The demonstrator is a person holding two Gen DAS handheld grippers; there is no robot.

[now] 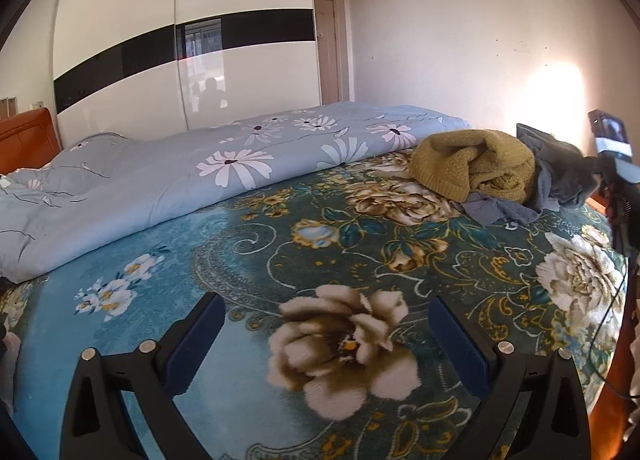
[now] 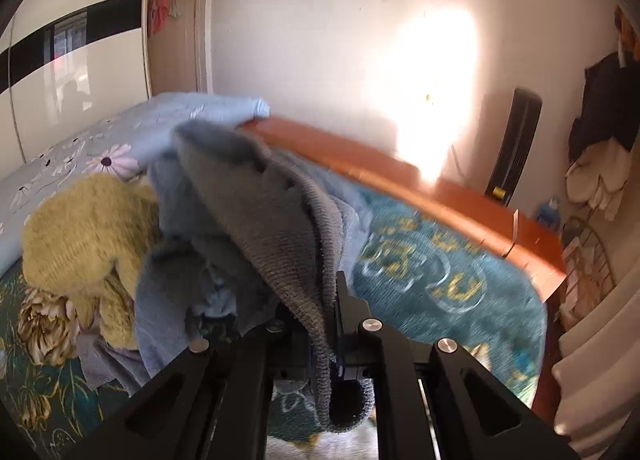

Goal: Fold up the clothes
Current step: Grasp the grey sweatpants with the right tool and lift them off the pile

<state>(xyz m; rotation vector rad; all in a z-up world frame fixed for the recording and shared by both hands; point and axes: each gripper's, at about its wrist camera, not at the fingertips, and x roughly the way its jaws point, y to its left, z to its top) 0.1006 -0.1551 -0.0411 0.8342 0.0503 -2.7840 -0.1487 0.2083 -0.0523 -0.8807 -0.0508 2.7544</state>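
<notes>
On the bed I count three garments heaped together: one mustard-yellow knit sweater, one grey knit sweater and one lighter blue-grey piece. There is one folded floral quilt, and two grippers, the left gripper and the right gripper.

Grey knit garment between jaws

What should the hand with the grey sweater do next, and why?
Probably drag the grey sweater away from the pile onto the bare floral blanket. The right gripper is shut on its knit edge, yet it still drapes against the yellow sweater. The left gripper hangs open over free space there.
</notes>
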